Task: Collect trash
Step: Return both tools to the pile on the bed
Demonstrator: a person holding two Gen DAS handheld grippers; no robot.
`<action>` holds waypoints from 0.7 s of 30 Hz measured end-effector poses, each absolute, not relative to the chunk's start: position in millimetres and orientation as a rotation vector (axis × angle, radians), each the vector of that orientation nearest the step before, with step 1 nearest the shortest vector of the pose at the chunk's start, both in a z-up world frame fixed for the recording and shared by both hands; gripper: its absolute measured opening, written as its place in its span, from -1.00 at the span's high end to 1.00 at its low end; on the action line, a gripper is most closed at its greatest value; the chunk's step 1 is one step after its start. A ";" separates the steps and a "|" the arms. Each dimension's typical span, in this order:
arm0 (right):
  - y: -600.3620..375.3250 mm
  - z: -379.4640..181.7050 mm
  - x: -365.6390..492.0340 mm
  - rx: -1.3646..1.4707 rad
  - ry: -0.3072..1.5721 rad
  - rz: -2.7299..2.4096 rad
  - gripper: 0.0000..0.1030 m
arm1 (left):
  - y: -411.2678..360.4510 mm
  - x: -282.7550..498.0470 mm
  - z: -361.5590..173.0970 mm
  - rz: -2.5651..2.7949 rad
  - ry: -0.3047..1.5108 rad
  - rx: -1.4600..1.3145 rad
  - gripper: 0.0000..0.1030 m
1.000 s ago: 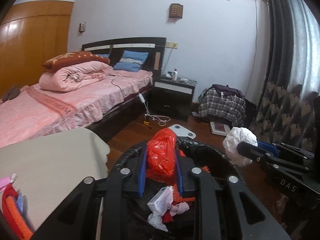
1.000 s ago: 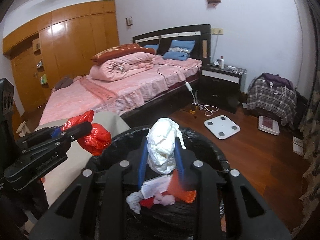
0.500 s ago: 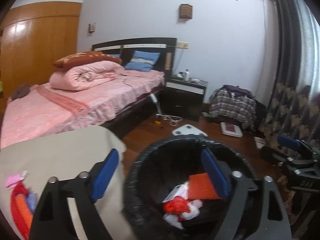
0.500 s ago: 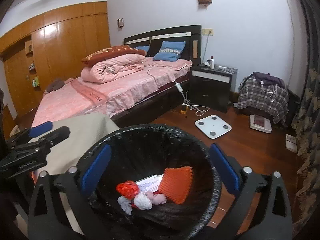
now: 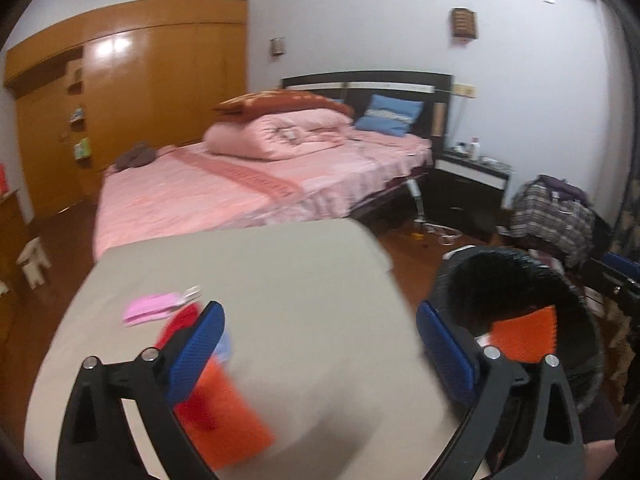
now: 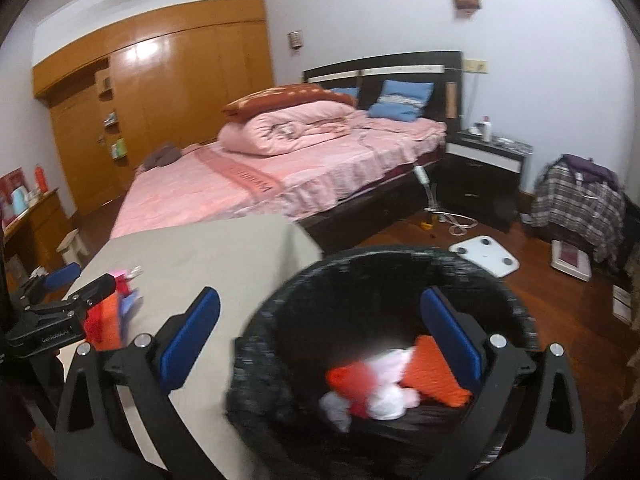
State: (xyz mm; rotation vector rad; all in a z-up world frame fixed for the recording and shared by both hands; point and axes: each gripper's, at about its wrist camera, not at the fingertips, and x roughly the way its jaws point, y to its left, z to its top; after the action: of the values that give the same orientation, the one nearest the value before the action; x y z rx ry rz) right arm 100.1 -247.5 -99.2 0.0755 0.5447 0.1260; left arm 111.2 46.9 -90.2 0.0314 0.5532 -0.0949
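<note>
Both my views are smeared with blur, so small things are hard to read. My left gripper (image 5: 320, 340) has just been opening and stands wide with nothing between its blue pads, over the grey-covered bench (image 5: 280, 280). Beneath its left finger lie blurred leftovers: an orange piece (image 5: 228, 420), something red and a pink scrap (image 5: 150, 308), partly hidden by the finger. My right gripper (image 6: 320, 332) is also spread wide and empty, hanging over the black-lined trash bin (image 6: 360, 264) beside the bench. Only the right view shows the bin's bottom: red trash (image 6: 352, 380), white crumpled paper (image 6: 388, 392) and an orange pad (image 6: 432, 376), edges unclear. The left view cuts the bin off behind its right finger, showing just an orange patch inside.
</note>
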 end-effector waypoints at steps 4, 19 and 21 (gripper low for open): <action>-216.0 -100.7 108.5 0.055 0.550 0.186 -0.90 | 82.8 103.7 -96.5 -0.008 0.563 0.007 -0.84; -126.7 -114.4 136.2 -0.006 0.570 0.324 -0.90 | 166.1 94.0 -120.2 0.163 0.598 -0.050 -0.80; -119.3 -117.2 139.6 -0.012 0.575 0.332 -0.90 | 169.2 98.1 -123.5 0.166 0.608 -0.057 -0.76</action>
State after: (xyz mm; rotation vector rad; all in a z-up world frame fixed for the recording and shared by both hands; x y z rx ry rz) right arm 139.6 -119.3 -117.2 -0.0125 0.5749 0.3322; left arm 98.1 169.2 -123.5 -0.0575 0.6077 0.1657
